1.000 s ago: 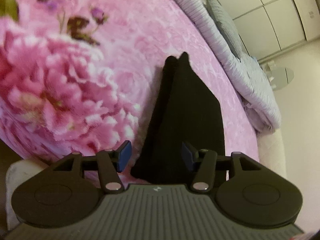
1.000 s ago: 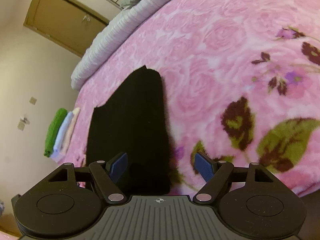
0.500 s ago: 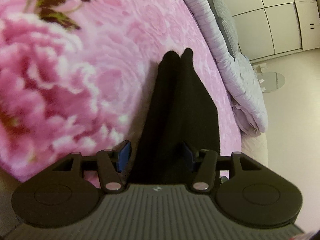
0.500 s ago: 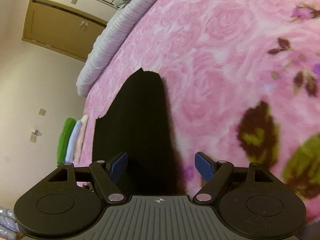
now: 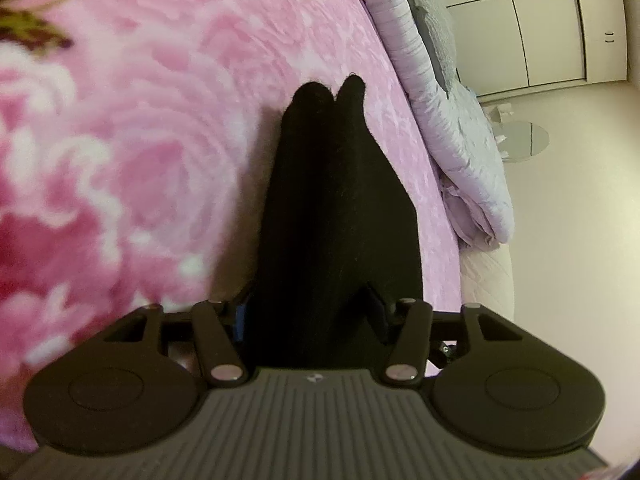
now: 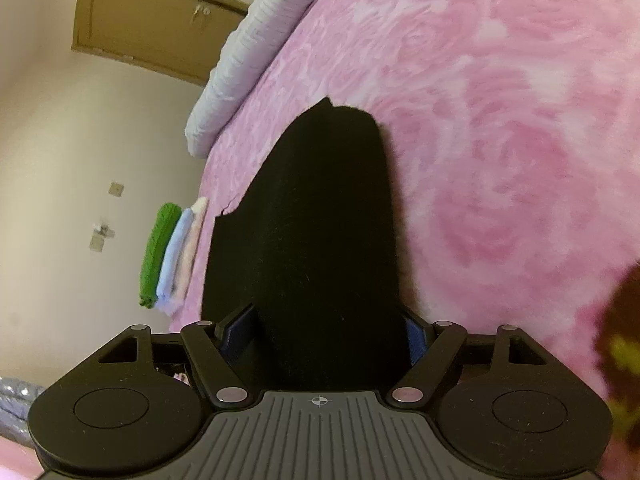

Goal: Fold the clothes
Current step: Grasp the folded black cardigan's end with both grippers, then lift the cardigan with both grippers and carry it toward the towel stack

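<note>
- Straddling the near end of the black garment, we hold the left claw with its blue pads apart, the cloth running between them; whether they press it yet, we cannot tell.
- We bring the right claw in the same way: pads spread to either side of the dark fabric, not visibly pinched.
- The garment lies long and flat on the pink floral bedspread, its two narrow ends side by side at the far tip, so we judge it is already halved lengthwise.
- We keep both claws low, pointing along the cloth, probably to take the near edge for a fold toward the far end.
- A stack of folded pieces sits at the bed's edge.
</note>
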`<state>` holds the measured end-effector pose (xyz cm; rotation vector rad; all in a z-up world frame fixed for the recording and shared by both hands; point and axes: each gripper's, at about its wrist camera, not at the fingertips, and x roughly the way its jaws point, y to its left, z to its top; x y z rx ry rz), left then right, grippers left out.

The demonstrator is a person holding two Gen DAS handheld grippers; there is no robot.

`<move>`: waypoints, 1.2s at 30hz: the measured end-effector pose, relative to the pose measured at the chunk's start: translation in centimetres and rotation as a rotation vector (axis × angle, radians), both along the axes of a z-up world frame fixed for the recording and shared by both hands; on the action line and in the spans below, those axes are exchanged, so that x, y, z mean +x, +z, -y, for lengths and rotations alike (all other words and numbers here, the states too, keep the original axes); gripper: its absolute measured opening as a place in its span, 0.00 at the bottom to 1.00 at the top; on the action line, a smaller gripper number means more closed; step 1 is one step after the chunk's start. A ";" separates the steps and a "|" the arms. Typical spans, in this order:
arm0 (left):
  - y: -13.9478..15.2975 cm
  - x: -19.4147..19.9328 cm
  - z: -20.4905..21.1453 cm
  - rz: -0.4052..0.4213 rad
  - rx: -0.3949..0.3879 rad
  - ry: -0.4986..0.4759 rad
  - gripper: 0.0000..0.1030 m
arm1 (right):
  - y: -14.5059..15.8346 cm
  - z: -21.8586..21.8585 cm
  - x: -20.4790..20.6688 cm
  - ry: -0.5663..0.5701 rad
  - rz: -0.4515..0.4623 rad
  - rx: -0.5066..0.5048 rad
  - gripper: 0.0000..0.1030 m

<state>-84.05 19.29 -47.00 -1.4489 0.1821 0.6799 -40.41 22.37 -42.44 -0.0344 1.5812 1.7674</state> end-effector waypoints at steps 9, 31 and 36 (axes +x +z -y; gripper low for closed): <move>-1.4 0.7 -2.4 0.066 -0.028 -0.076 0.32 | -0.6 -1.8 -0.3 0.059 0.025 -0.037 0.54; 21.4 -6.3 -5.3 0.019 -0.103 0.011 0.28 | 20.2 -7.0 -7.4 0.146 0.013 -0.148 0.45; 25.7 -12.2 -7.5 0.032 -0.021 0.098 0.28 | 24.8 -9.7 -14.8 0.221 0.000 -0.040 0.45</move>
